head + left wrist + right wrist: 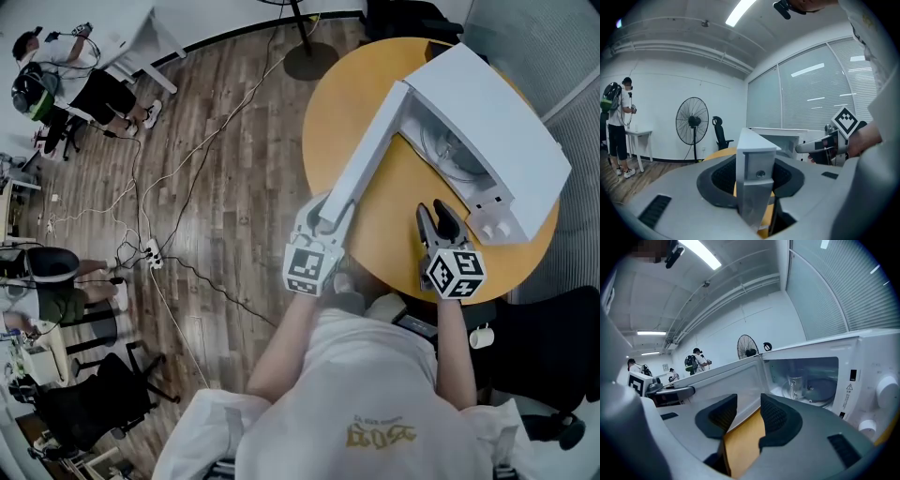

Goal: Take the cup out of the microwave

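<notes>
Round yellow tabletop [394,206], microwave [506,122] at its right edge, left gripper [323,217] fingers clamped on the open door [370,150], right gripper [438,214] fingers apart (empty), cup [796,386] inside.

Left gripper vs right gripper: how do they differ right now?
The left gripper is shut on the open microwave door; the right gripper is open and empty. The left gripper sits at the door's outer end; the right gripper faces the cavity holding the cup. Both carry marker cubes.
</notes>
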Action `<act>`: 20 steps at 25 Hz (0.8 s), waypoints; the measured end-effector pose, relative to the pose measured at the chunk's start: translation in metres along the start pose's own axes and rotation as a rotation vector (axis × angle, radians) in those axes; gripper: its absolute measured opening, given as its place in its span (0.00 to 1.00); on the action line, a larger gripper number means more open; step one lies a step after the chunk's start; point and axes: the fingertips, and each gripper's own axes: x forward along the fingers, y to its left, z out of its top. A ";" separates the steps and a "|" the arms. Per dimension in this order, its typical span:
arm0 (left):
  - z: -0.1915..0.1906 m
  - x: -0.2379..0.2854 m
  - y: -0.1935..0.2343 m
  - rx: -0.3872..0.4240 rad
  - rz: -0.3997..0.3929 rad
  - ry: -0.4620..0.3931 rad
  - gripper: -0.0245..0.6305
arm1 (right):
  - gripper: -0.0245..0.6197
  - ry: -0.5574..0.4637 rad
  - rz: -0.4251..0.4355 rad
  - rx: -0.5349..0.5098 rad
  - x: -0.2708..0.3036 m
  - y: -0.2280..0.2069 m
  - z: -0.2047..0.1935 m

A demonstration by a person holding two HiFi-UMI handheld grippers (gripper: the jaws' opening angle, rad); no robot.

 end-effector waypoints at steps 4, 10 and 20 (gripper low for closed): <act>-0.003 0.001 0.000 -0.007 0.018 0.001 0.30 | 0.29 -0.004 -0.015 0.014 0.009 -0.017 -0.004; -0.006 -0.003 0.014 -0.050 0.086 -0.003 0.31 | 0.29 0.012 -0.027 0.023 0.023 -0.049 -0.004; -0.005 -0.005 0.013 -0.047 0.120 0.000 0.31 | 0.29 0.018 0.001 0.041 0.052 -0.084 -0.003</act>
